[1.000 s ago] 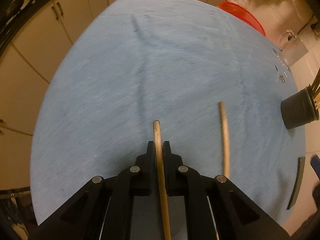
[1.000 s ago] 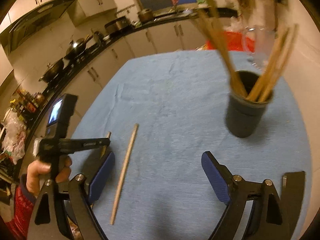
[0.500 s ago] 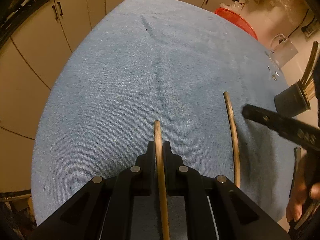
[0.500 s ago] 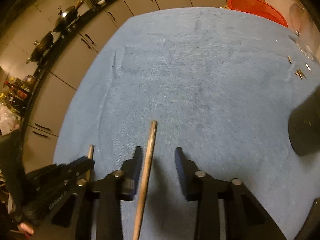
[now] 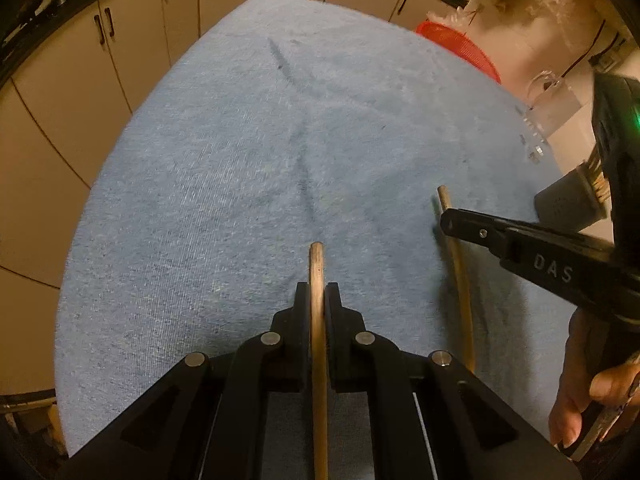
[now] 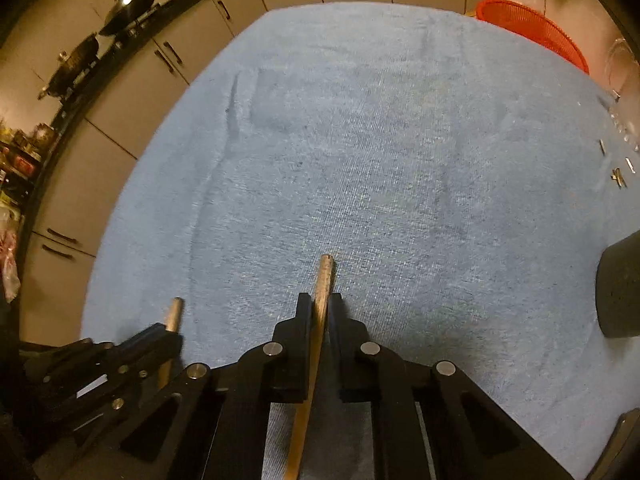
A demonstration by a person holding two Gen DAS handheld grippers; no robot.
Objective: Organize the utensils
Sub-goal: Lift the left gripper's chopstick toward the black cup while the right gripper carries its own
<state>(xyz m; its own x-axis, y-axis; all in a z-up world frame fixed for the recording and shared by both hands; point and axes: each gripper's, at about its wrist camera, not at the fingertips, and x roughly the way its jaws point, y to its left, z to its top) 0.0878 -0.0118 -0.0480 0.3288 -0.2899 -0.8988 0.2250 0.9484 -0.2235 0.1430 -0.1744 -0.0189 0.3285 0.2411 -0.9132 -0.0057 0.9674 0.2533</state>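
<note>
My left gripper [image 5: 318, 296] is shut on a wooden chopstick [image 5: 317, 264] whose tip sticks out ahead of the jaws, over the blue cloth. My right gripper [image 6: 320, 304] is shut on a second wooden chopstick [image 6: 325, 276]. In the left wrist view the right gripper [image 5: 452, 220] reaches in from the right and clamps that second chopstick [image 5: 460, 276]. In the right wrist view the left gripper [image 6: 160, 334] sits at lower left with its chopstick tip [image 6: 174, 314]. A black holder [image 5: 568, 202] with several chopsticks stands at the right; it also shows in the right wrist view [image 6: 620, 284].
The table is covered with a blue cloth [image 6: 360, 140]. A red basket [image 6: 532, 28] sits at its far right edge. Small metal bits [image 6: 618, 168] and a clear glass jug [image 5: 552, 100] lie at the right. Kitchen cabinets [image 5: 132, 40] run behind.
My right gripper came down over the loose chopstick and closed on it. My left gripper kept hold of its chopstick with little movement.
</note>
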